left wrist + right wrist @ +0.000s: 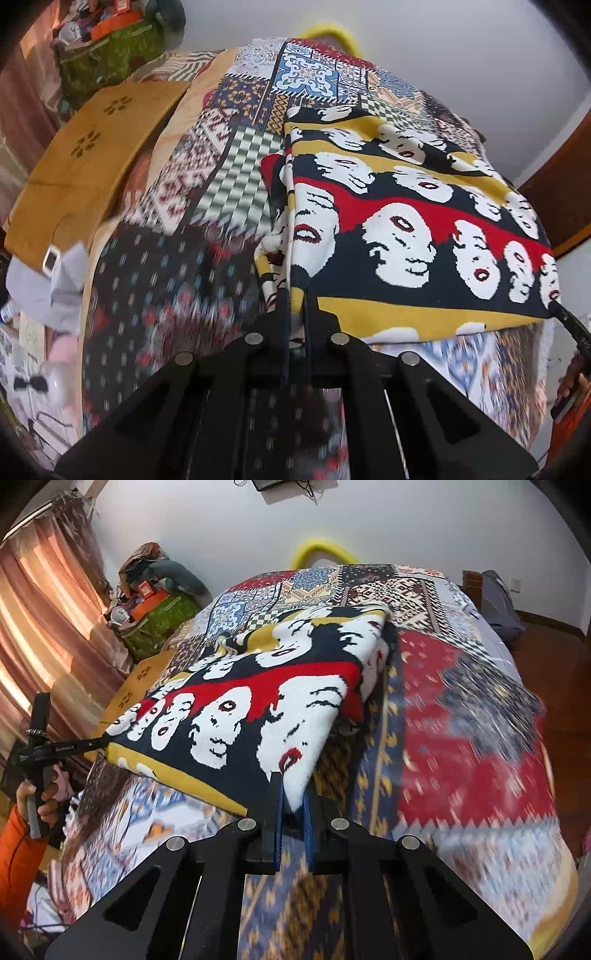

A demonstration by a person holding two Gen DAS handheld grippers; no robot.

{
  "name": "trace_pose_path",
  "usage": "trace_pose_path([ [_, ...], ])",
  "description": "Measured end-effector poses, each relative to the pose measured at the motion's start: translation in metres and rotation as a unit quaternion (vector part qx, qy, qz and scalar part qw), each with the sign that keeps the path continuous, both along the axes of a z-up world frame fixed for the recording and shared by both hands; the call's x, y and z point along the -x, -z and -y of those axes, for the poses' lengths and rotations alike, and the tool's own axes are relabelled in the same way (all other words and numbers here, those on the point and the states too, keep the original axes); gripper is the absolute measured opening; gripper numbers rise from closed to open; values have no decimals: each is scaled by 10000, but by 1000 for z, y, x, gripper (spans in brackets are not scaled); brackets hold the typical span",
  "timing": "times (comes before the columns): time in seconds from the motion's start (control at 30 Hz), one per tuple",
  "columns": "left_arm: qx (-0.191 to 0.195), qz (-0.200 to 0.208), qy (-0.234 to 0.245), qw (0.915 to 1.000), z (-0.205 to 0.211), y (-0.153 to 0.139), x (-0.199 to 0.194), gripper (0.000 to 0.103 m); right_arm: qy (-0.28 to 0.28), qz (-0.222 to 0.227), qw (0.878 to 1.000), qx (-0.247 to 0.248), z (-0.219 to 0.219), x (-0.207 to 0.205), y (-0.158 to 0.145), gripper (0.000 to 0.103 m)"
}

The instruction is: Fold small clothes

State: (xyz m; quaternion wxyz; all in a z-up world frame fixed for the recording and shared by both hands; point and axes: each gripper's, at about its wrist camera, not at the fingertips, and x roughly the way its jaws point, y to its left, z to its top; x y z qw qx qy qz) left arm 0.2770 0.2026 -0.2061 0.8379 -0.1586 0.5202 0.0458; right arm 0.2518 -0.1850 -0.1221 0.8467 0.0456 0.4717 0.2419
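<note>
Left wrist view: your left gripper (295,295) points steeply down and is clamped on the near left corner of the face-print knit garment (406,229). Your right gripper (293,794) tilts down too, pinching the near right corner. The garment hangs taut between them, its far part resting on the patchwork bedspread (461,701). In the right wrist view, your left hand (38,801), in an orange sleeve (18,856), sits beyond the bed's left side. Bedspread lies bare to the garment's right; the near edge seems blurred.
</note>
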Motion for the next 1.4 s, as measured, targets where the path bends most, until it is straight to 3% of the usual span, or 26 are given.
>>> trace_pose_path([
  [0.17, -107, 34, 220, 9997, 7, 2, 53, 7, -116, -73, 9999, 40, 14, 47, 4, 8],
  [0.37, -548, -201, 495, 9971, 19, 11, 90, 9, -458, -27, 9965, 696, 2, 71, 18, 11],
  [0.43, -683, -188, 502, 9962, 19, 6, 93, 14, -399, 61, 9957, 839, 5, 73, 13, 11],
  [0.47, -722, -149, 505, 9960, 18, 0, 93, 17, -363, 98, 9958, 837, 6, 71, 9, 12],
  [0.5, -756, -60, 471, 9960, 16, -7, 90, 27, -351, 104, 9965, 752, 8, 69, 4, 14],
  [0.53, -775, 17, 439, 9960, 14, -12, 89, 39, -317, 145, 9972, 657, 10, 66, -1, 20],
  [0.6, -823, 222, 325, 9958, 9, -23, 79, 49, -205, 290, 9976, 595, 12, 59, -9, 30],
  [0.67, -847, 328, 266, 9955, 7, -28, 60, 50, -114, 420, 9974, 583, 13, 44, -13, 37],
  [0.83, -868, 196, 272, 9957, 7, -14, 4, 51, 212, 453, 9977, 449, 9, 14, -5, 37],
  [0.97, -892, -229, 49, 9957, 3, 20, -36, 51, 393, 308, 9984, 271, 6, -10, 14, 37],
  [1.0, -802, -321, -29, 9963, 1, 27, -43, 46, 401, 281, 9986, 211, 4, -13, 19, 37],
  [1.1, -347, -424, -118, 9984, -3, 41, -52, 10, 481, 289, 9984, 121, 0, -17, 27, 36],
  [1.13, -382, -390, -149, 9984, -2, 40, -52, 9, 490, 295, 9983, 80, 0, -18, 28, 30],
  [1.23, -644, -40, -175, 9978, 5, 20, -42, 8, 500, 354, 9981, 68, 1, -14, 23, 9],
  [1.4, -490, 770, -82, 9958, 11, -35, -3, 8, 341, 538, 9976, -254, 8, -6, -2, 8],
])
